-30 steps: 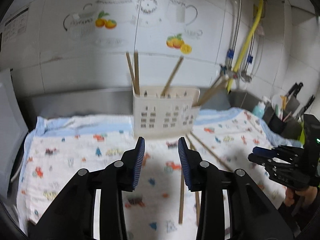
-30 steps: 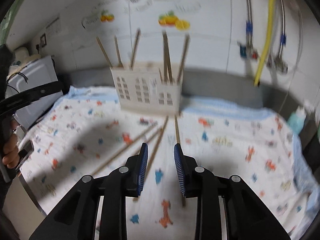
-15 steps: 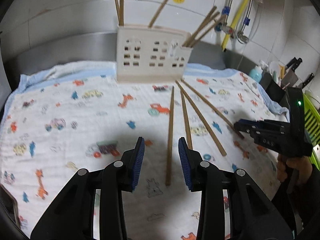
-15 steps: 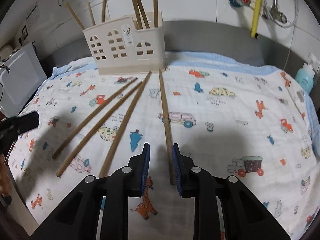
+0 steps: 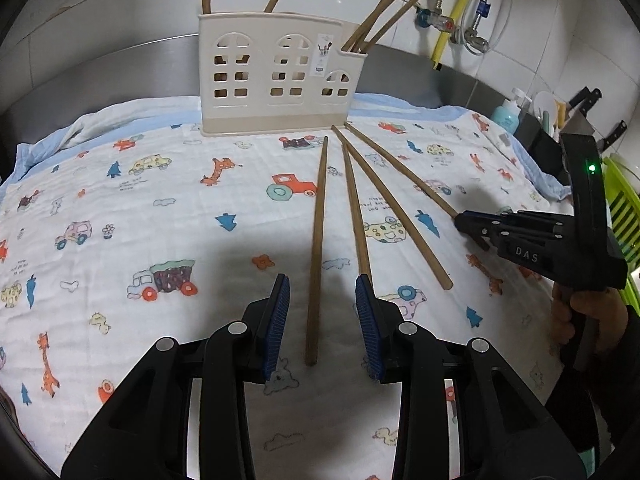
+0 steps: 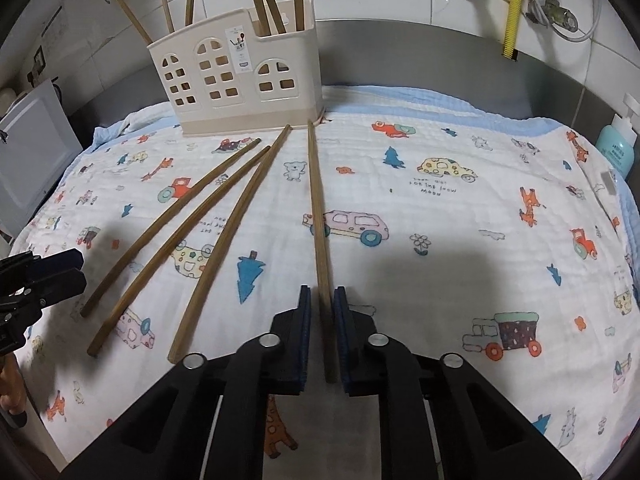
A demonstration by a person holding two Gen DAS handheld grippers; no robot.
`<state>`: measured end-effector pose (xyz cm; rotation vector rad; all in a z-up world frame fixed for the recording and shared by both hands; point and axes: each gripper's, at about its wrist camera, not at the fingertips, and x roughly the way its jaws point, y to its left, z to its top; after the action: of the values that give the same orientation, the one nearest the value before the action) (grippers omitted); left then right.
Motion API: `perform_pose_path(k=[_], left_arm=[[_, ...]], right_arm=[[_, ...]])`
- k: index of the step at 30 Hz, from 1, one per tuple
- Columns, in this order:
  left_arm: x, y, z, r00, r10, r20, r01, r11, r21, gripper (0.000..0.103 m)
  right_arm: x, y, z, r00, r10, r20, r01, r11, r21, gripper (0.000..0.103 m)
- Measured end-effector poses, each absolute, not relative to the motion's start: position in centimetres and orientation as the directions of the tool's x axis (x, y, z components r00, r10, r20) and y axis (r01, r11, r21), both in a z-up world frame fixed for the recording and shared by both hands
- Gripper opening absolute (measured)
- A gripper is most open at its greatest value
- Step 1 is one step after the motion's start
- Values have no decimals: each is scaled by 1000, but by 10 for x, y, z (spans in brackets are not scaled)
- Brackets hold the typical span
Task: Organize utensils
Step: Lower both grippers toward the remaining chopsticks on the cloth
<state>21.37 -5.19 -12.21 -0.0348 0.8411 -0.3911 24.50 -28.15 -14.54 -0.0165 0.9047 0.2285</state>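
Dropped lower and closer to the cloth (image 6: 460, 152) than half a second before. Right claw (image 6: 322, 336) narrowed around the near end of the rightmost chopstick (image 6: 318, 216), pads just beside the wood, contact impossible to tell. Left claw (image 5: 322, 320) spread wide, released, straddling the near end of the leftmost chopstick (image 5: 318, 240) without touching. Four long brown chopsticks fanned flat on the cartoon-printed cloth over the desk, thin tips pointing toward the cream holder (image 5: 276, 76), itself already stocked with upright chopsticks.
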Motion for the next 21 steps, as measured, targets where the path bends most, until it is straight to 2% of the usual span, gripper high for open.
perform_pose_path(k=[5,16,21], left_arm=[[223,-56,-132,568,-346,-747,320,929,-187,19],[229,-61,-145,556,-328,-763,303,936,-181,19],[228,-68,-144,570,-292,-768,306,943,-131,18]], right_arm=[[245,-281,-146,599,182,-780,-206,976,69,7],[247,-280,-146,604,173,-778,-210,976,54,7],[246,-278,-146,611,160,-775,-211,977,36,7]])
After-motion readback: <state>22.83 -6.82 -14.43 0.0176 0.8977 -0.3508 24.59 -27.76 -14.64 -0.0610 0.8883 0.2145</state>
